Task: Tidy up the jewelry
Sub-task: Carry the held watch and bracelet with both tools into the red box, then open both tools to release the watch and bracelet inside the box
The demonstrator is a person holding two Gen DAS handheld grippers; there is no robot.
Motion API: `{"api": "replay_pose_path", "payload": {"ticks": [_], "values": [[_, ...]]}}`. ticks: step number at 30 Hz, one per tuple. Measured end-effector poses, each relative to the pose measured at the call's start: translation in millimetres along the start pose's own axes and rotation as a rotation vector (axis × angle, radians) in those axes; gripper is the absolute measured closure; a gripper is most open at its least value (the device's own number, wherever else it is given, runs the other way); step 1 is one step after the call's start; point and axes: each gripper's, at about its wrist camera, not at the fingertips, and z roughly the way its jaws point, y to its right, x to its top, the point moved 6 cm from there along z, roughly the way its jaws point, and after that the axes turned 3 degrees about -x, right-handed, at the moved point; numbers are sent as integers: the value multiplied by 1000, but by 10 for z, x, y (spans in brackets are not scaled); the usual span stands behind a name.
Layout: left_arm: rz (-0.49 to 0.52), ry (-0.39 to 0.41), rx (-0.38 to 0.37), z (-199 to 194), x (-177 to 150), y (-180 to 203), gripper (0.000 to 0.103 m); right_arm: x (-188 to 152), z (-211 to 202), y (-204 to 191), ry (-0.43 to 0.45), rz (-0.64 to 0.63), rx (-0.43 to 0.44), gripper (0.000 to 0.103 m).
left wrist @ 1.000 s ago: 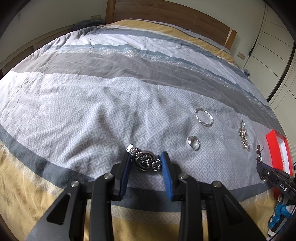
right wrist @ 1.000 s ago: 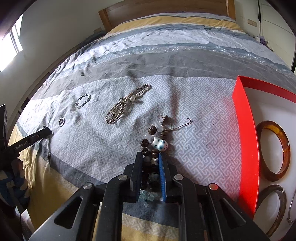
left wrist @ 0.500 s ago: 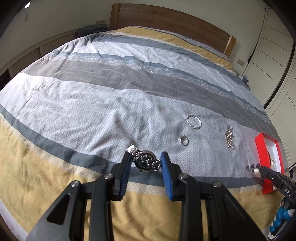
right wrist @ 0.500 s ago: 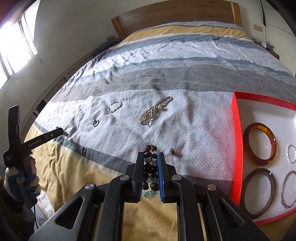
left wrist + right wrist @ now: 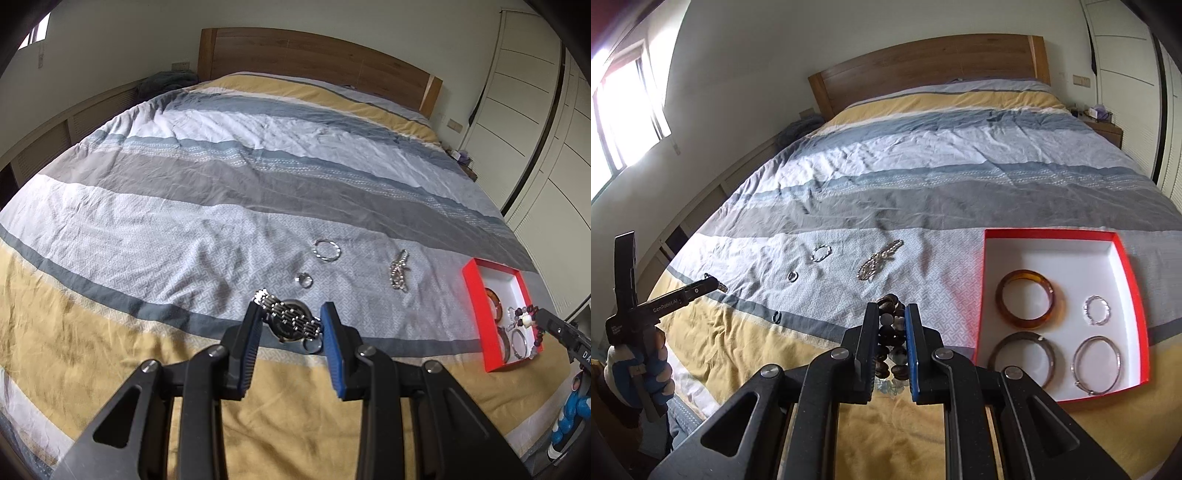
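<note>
Left wrist view: left gripper clamped on a metal watch, the band spanning the blue pads, lifted clear of the bed. A small ring hangs from the watch at the lower right pad. On the grey patterned stripe beyond lie a ring, a twisted bangle and a chain, each apart from the others. Red box sits far right on the bed; right gripper tip shows in front of it with beads hanging.

Right wrist view: right gripper closed tight on the bead bracelet, dark beads stacked between the pads, held above the bed, just left of the box. Inside the box, flat on the white floor: an amber bangle, a dark bangle, a small twisted ring, a thin silver bangle. A gloved hand holds the left gripper at far left, watch at its tip.
</note>
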Motion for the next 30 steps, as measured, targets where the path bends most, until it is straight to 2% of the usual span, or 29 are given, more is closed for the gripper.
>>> {"api": "replay_pose_path", "payload": {"ticks": [7, 14, 24, 30], "values": [[61, 0, -72, 25, 77, 646, 73, 93, -339, 502, 52, 24, -64, 89], [152, -24, -162, 209, 84, 1493, 73, 146, -451, 1024, 76, 51, -113, 89], [304, -74, -296, 731, 94, 2790, 73, 311, -221, 1653, 82, 79, -148, 89], [347, -127, -335, 1235, 91, 3328, 73, 416, 104, 1972, 60, 89, -154, 89]]}}
